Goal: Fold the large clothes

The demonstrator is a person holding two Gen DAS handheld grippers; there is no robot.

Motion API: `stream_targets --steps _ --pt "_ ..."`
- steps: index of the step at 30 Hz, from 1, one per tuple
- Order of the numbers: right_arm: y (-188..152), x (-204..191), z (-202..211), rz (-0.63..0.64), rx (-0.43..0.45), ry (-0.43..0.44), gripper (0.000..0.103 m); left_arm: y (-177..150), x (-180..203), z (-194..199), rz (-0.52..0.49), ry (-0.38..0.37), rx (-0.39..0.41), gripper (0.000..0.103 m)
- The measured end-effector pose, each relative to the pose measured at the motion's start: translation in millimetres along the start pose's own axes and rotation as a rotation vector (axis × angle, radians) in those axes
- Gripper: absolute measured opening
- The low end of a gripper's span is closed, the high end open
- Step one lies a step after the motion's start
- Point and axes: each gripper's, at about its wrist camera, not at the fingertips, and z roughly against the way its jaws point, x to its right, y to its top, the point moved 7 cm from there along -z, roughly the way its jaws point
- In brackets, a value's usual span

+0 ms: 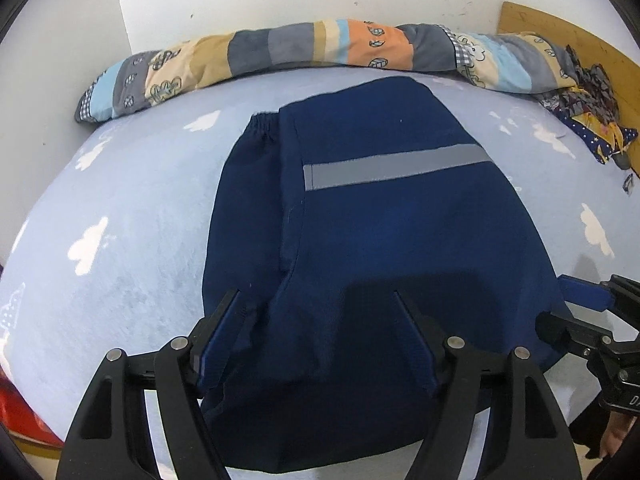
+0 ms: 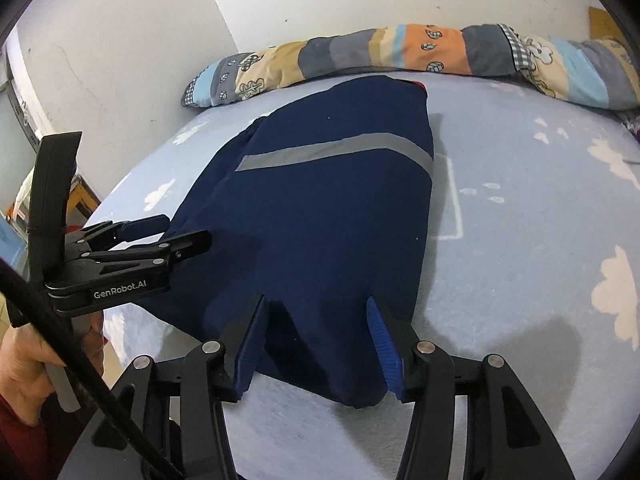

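Note:
A folded navy blue garment with a grey reflective stripe lies on the bed; it also shows in the right wrist view. My left gripper is open, its jaws wide over the garment's near edge, gripping nothing. My right gripper is open too, its jaws spread either side of the garment's near right corner. The left gripper also shows in the right wrist view, at the garment's left edge. The right gripper shows at the right edge of the left wrist view.
The bed has a light blue sheet with white clouds. A rolled patchwork quilt lies along the far edge by the white wall. A dark patterned cloth and a wooden board are at the far right.

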Motion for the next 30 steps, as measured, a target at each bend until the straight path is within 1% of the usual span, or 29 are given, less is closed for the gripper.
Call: stream_targets --steps 4,14,22,30 --pt "0.0 1.6 -1.3 -0.009 -0.002 0.001 0.057 5.1 4.7 4.3 -0.026 0.006 0.024 0.073" --pt "-1.4 -7.8 -5.1 0.03 -0.005 -0.019 0.068 10.6 14.6 12.8 -0.106 0.044 0.067 0.074" --pt "-2.3 -8.3 -6.4 0.029 -0.006 -0.015 0.069 12.0 19.1 14.5 -0.138 0.065 0.077 0.074" --pt "1.0 -6.0 -4.9 0.004 -0.013 0.003 0.069 12.8 18.5 15.3 -0.141 0.069 0.081 0.074"
